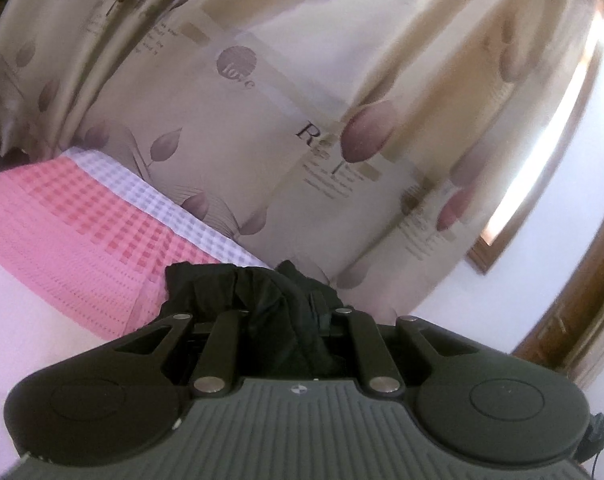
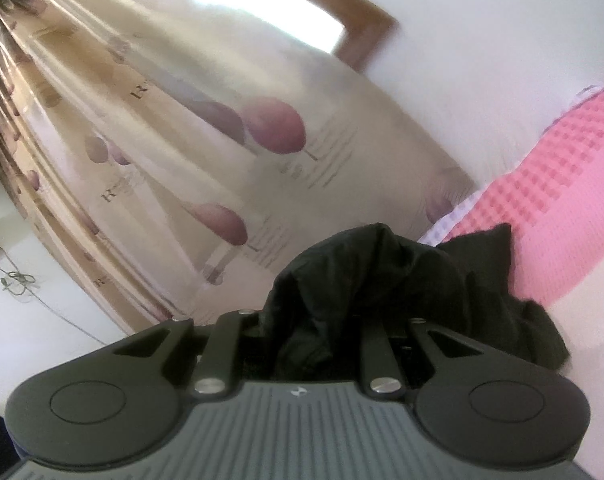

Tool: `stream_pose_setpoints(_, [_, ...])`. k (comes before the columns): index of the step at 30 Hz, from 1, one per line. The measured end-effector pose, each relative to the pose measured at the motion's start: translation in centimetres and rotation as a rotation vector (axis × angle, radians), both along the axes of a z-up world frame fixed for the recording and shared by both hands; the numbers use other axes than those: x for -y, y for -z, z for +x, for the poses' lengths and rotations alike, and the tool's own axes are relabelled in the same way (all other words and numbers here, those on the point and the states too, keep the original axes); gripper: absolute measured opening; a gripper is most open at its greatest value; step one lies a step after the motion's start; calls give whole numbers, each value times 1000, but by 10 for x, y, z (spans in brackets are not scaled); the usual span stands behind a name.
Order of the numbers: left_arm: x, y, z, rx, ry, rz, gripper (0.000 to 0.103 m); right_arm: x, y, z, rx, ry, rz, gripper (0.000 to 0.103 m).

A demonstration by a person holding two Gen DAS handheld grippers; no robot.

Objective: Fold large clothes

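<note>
A black garment [image 1: 261,300] is bunched between the fingers of my left gripper [image 1: 277,320], which is shut on it and held up, tilted toward the curtain. In the right wrist view the same black garment [image 2: 382,276] is bunched in my right gripper [image 2: 314,328], which is shut on it; a loose part hangs down at the right. The fingertips of both grippers are hidden under the cloth. Both views are blurred.
A bed with a pink and white checked cover [image 1: 81,232] lies at the left, and shows at the right in the right wrist view [image 2: 562,208]. A beige curtain with purple leaf print [image 1: 302,100] hangs behind. A wood-framed window [image 2: 358,36] and a white wall are beside it.
</note>
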State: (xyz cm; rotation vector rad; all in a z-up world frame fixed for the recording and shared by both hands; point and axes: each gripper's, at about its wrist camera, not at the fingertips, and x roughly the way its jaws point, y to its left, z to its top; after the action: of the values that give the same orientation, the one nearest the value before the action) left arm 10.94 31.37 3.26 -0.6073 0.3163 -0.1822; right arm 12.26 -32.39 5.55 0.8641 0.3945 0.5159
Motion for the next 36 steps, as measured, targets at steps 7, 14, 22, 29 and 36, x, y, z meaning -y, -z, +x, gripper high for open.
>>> stream_pose_setpoints(7, [0,9,49,-21,-38,49,18,-4,9,59,-42,17,-23,19])
stream_pose_setpoints(14, [5,23,88,-54,-81,94,21,-14,37,107,-97,43,-72,21])
stream_pose_setpoints(22, [4,40,108,-72,-107,80,32,-18,60,135,-142,69,-54,29])
stream_pose_setpoints(29, [16,42,112,-58,-104,130,59,-19,70,134,-121,77,16,86])
stream_pose_setpoints(36, [27,38,101,2,-213,192,103,-32,70,128,-123,35,-37,86])
